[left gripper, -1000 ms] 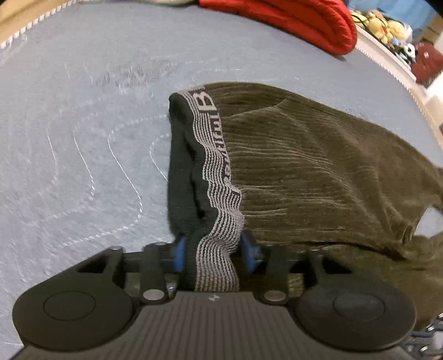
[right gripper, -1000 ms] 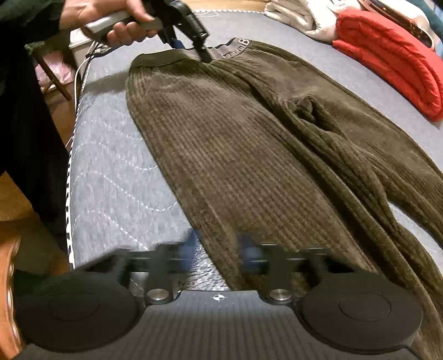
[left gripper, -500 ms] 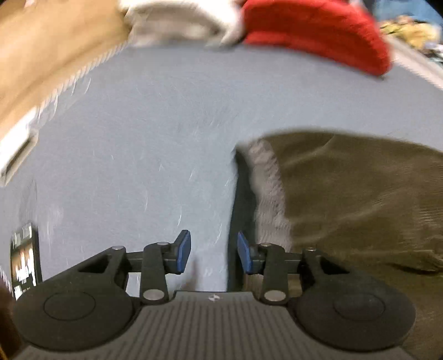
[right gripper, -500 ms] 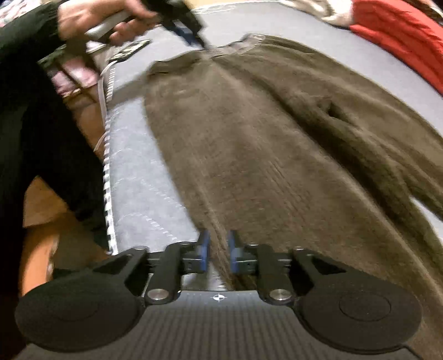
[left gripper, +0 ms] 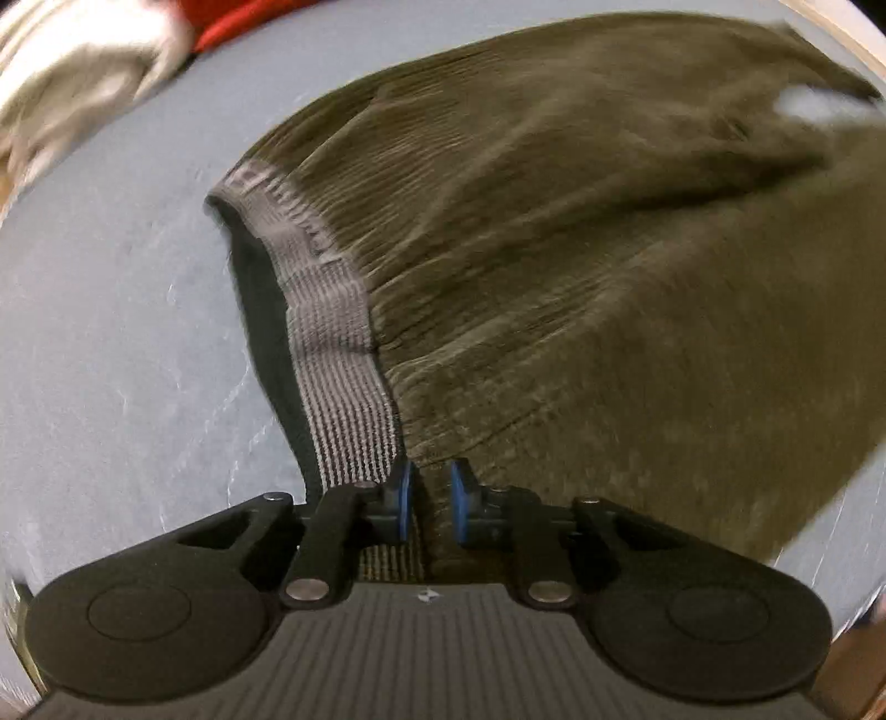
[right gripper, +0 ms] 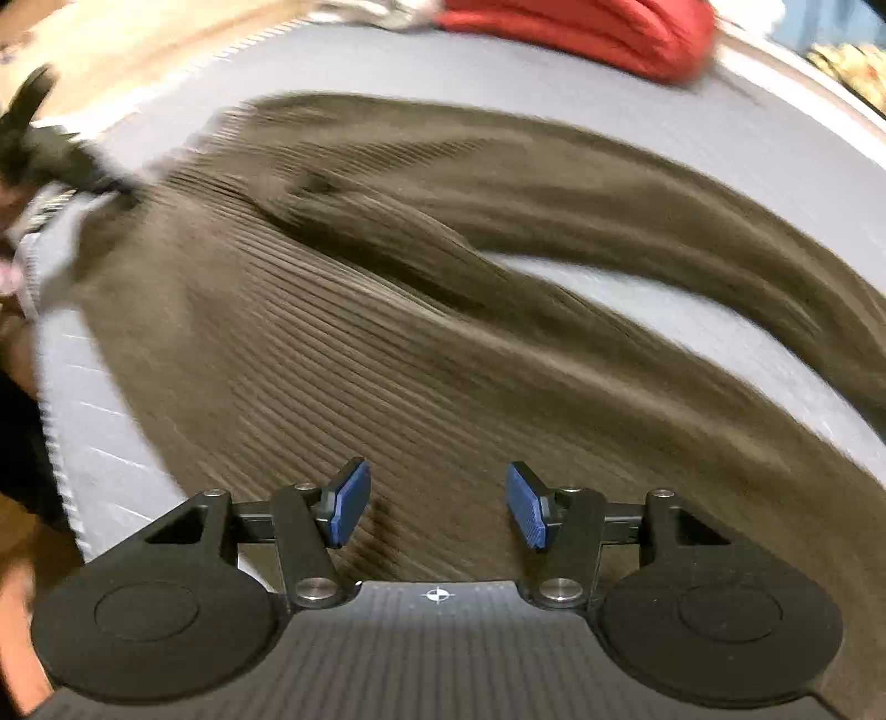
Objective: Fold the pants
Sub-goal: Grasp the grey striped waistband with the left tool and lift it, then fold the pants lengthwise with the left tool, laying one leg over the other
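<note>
Olive-brown corduroy pants point(left gripper: 581, 249) lie spread on a grey-blue mattress point(left gripper: 111, 360), with the striped grey waistband point(left gripper: 332, 332) at the left. My left gripper point(left gripper: 431, 501) is closing, and its blue pads pinch the corduroy just right of the waistband. In the right wrist view both legs of the pants point(right gripper: 387, 343) fan out to the right. My right gripper point(right gripper: 437, 509) hovers over the nearer leg. Its jaws are opening wide and nothing is gripped between them. The left gripper point(right gripper: 66, 160) shows there as a dark blur at the waist end.
A folded red item point(right gripper: 581, 27) and pale cloth point(left gripper: 72, 72) lie at the mattress's far side. The mattress edge point(right gripper: 61, 443) with its piped border runs down the left, with the floor and a person's dark clothing beyond it.
The left gripper let go of the waistband, swung off to the side, then came back and closed on the corduroy beside it. The right gripper opened from shut and moved across the leg.
</note>
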The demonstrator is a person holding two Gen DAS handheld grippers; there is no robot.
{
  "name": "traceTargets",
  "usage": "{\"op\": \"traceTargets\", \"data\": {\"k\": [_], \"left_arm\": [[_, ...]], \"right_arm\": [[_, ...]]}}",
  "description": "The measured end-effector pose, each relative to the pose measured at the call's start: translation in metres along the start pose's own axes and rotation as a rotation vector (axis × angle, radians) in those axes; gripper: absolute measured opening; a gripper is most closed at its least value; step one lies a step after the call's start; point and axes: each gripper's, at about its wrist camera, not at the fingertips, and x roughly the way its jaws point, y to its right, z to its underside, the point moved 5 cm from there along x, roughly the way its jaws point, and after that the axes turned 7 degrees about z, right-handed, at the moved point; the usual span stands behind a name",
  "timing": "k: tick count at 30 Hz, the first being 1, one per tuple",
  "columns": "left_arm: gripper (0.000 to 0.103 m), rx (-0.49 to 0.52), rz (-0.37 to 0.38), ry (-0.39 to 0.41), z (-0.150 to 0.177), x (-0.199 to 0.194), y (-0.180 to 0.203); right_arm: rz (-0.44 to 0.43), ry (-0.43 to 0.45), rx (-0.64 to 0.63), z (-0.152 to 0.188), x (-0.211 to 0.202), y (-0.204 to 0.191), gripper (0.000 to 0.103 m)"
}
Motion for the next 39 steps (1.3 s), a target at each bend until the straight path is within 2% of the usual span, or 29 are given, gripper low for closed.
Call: {"op": "traceTargets", "data": {"k": [2,4,6,7,8,9,10,11,13,17,20,22,24,26,27,28,30,34,37,39], "left_arm": [[0.018,-0.038,-0.006,-0.019,0.001,-0.01,-0.001],[0.018,-0.004,-0.03,-0.018,0.005,-0.017,0.006],[0.019,0.019,-0.049,-0.017,0.009,-0.023,0.01],[0.025,0.021,-0.054,-0.007,0.009,-0.027,0.012],[0.034,0.014,-0.053,0.015,0.007,-0.031,0.013],[0.038,0.0,-0.048,0.037,0.006,-0.036,0.015],[0.043,-0.018,-0.036,0.061,0.004,-0.043,0.017],[0.045,-0.032,-0.029,0.079,0.002,-0.049,0.018],[0.045,-0.053,-0.026,0.117,-0.003,-0.062,0.024],[0.049,-0.086,0.008,0.192,-0.021,-0.083,0.034],[0.049,-0.08,0.069,0.22,-0.041,-0.073,0.042],[0.049,-0.033,0.129,0.205,-0.041,-0.066,0.06],[0.049,0.027,0.15,0.131,-0.034,-0.045,0.077],[0.05,0.093,0.115,0.009,-0.019,-0.016,0.089],[0.051,0.131,0.096,-0.023,-0.012,-0.005,0.094],[0.052,0.144,0.089,-0.005,-0.011,-0.006,0.095],[0.051,0.096,0.102,0.0,-0.016,-0.011,0.09],[0.052,0.051,0.098,0.112,-0.034,-0.043,0.086],[0.052,0.011,0.094,0.194,-0.054,-0.066,0.088],[0.056,-0.018,0.089,0.254,-0.068,-0.081,0.091]], "right_arm": [[0.067,-0.02,0.074,0.013,0.0,0.028,0.06],[0.147,-0.041,0.159,0.028,-0.001,0.059,0.061],[0.276,-0.069,0.261,0.048,-0.003,0.096,0.066],[0.347,-0.088,0.307,0.058,-0.004,0.114,0.069],[0.42,-0.11,0.358,0.07,-0.005,0.132,0.072],[0.471,-0.124,0.413,0.082,-0.008,0.147,0.074],[0.518,-0.13,0.49,0.095,-0.013,0.165,0.081],[0.555,-0.135,0.55,0.106,-0.017,0.177,0.085],[0.651,-0.153,0.675,0.13,-0.027,0.204,0.088],[0.792,-0.167,0.824,0.163,-0.041,0.232,0.09],[0.784,-0.164,0.875,0.171,-0.039,0.235,0.092],[0.78,-0.171,0.855,0.172,-0.036,0.235,0.09],[0.767,-0.168,0.848,0.172,-0.035,0.237,0.084],[0.764,-0.164,0.843,0.169,-0.032,0.237,0.08],[0.765,-0.163,0.836,0.167,-0.031,0.237,0.08],[0.768,-0.162,0.83,0.162,-0.032,0.233,0.08],[0.78,-0.155,0.817,0.16,-0.032,0.233,0.08],[0.86,-0.096,0.742,0.14,-0.05,0.225,0.076],[0.886,0.048,0.73,0.112,-0.073,0.216,0.076],[0.878,0.177,0.728,0.086,-0.094,0.203,0.076]]}}
